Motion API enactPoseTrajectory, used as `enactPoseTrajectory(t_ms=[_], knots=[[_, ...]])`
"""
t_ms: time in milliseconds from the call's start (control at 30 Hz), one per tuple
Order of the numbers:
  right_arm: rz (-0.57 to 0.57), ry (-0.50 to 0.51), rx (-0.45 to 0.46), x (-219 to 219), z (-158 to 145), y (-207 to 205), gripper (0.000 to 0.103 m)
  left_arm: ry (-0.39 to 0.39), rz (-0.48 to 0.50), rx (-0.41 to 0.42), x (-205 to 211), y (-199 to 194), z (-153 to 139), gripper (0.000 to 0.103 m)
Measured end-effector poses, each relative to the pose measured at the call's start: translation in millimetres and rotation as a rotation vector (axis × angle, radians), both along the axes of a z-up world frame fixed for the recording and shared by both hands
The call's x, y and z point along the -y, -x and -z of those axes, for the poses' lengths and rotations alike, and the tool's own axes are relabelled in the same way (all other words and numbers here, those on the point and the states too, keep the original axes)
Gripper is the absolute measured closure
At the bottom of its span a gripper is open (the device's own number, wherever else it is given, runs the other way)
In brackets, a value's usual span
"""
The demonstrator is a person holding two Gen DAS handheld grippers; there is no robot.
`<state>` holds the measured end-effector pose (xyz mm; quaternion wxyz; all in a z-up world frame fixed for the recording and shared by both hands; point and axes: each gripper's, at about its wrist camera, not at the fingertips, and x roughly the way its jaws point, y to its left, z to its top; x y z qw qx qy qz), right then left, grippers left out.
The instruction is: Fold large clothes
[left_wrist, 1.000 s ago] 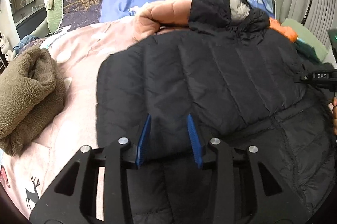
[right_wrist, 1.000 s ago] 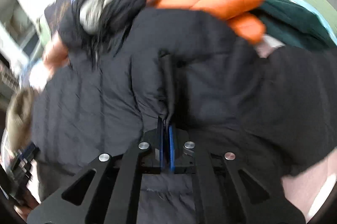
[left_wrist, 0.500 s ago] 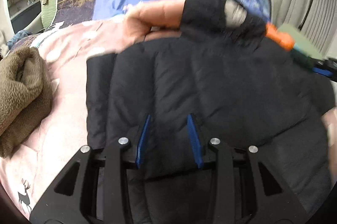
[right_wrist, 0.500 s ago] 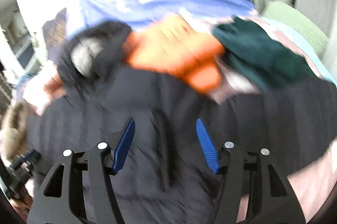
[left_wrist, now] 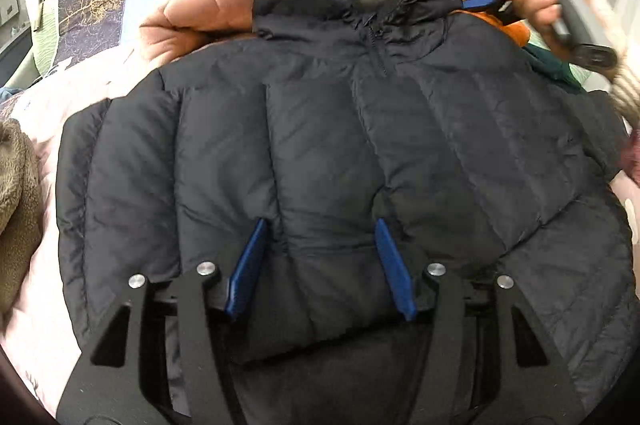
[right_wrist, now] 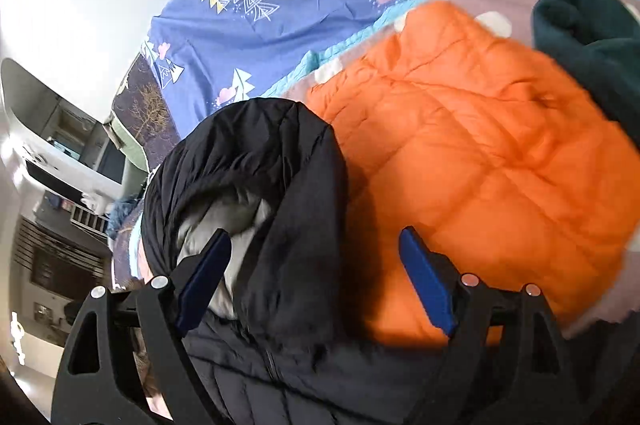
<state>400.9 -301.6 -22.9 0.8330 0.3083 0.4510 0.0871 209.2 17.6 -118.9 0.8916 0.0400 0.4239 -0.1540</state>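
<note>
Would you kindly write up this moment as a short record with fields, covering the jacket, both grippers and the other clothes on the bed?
main garment: black puffer jacket, spread front up on the pink bedding
hood: black hood, grey lining showing
left gripper: open, jaws just opening, over the jacket's lower part, pads not pressing
right gripper: open, jaws just opening, at the hood, nothing gripped
nearby clothes: orange puffer jacket, dark green garment, brown fleece
</note>
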Motion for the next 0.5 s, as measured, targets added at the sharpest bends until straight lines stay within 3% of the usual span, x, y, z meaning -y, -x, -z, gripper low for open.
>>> enactPoseTrajectory(t_ms=[33, 67, 100, 133, 300, 367, 433, 500], knots=[[-0.004, 0.007, 0.036, -4.4, -2.7, -0.6, 0.038, 0.005, -0.002, -0.002, -1.0, -0.4, -1.4, 0.045], [-0.03, 0.018, 0.07, -10.2, -7.7, -0.6, 0.072, 0.011, -0.006, -0.002, -4.0, -0.8, -3.1, 0.045], [-0.068, 0.035, 0.09, -15.7, -12.0, -2.2, 0.084, 0.017, -0.014, 0.001, -8.0, -1.4, -6.0, 0.045], [-0.11, 0.072, 0.12, -24.8, -19.5, 2.0, 0.089, 0.024, -0.025, 0.008, -12.1, -1.2, -9.8, 0.045], [-0.337, 0.193, 0.412, -54.7, -66.8, 78.3, 0.093, 0.107, -0.098, 0.078, -46.7, 7.4, -41.9, 0.045], [-0.483, 0.282, 0.528, -68.7, -77.7, 133.7, 0.093, 0.122, -0.138, 0.112, -64.2, 12.0, -52.8, 0.045], [-0.593, 0.391, 0.598, -78.7, -73.6, 182.1, 0.093, 0.13, -0.174, 0.138, -80.2, 17.7, -60.4, 0.044], [-0.685, 0.534, 0.607, -84.5, -53.7, 229.0, 0.086, 0.146, -0.208, 0.152, -95.4, 24.1, -65.0, 0.042]])
